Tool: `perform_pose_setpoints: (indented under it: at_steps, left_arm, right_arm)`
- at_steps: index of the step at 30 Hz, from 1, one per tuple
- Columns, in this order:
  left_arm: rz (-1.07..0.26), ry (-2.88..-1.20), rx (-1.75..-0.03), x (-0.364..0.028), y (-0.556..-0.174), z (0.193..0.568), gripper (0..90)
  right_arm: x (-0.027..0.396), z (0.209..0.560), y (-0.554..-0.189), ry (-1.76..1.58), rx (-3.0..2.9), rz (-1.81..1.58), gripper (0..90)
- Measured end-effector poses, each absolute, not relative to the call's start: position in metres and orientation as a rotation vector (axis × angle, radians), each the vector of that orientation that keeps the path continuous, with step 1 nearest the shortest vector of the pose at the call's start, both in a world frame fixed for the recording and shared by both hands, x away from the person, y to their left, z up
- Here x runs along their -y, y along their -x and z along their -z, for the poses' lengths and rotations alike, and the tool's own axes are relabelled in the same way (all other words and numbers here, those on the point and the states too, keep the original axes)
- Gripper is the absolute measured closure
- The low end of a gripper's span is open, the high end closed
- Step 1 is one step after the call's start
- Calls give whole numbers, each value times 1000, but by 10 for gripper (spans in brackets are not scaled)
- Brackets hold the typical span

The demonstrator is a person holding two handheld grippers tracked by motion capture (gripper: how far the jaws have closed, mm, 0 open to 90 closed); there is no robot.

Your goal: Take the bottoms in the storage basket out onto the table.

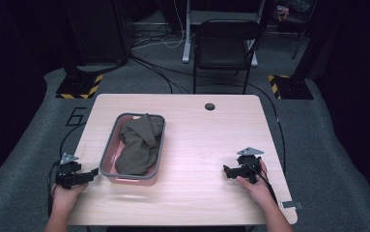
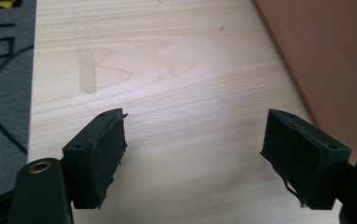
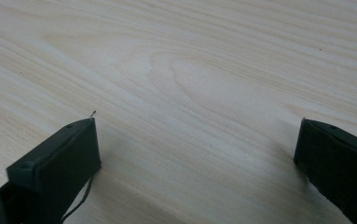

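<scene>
Resting on table (image 1: 197,145): 2 hand-held grippers, left (image 1: 93,173) & right (image 1: 225,170), both open, empty, 1 basket (image 1: 106,153), 1 cloth (image 1: 138,144)

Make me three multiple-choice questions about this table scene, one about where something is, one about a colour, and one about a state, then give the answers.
1. Where does the dark cloth lie?
A. On the chair
B. In the pink bin
C. On the floor

2. What colour is the cloth?
A. Dark olive-brown
B. White
C. Bright blue

3. How do the left tongs stand?
A. Shut on the cloth
B. Shut on nothing
C. Open, with bare table between the jaws

Answers:
1. B, the high view shows the cloth heaped inside the bin, one end draped over its far rim.
2. A, it looks dark olive-brown against the pink walls.
3. C, the left gripper view shows the two jaws wide apart over wood.
</scene>
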State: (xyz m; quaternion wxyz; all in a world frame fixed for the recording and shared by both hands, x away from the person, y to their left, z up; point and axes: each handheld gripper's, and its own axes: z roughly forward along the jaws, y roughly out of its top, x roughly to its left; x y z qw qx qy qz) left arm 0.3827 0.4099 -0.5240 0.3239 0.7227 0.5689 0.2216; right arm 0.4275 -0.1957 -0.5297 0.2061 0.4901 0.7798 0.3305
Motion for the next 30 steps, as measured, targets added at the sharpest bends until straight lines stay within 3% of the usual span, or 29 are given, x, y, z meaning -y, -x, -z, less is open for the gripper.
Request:
perform_pose_setpoints:
  at_steps: [11, 15, 30]
  left_arm:
    - [-646, -1887, -1484, -401, -386, 532, 90]
    - [-591, -1958, -1412, -396, -384, 532, 0]
    - [-575, -1979, -1373, -394, -383, 532, 6]
  right_arm:
    - [196, 530, -427, -1366, -2173, -921, 0]
    - [196, 530, -428, -1366, -2173, -921, 0]
    - [196, 530, -427, -1366, -2173, -921, 0]
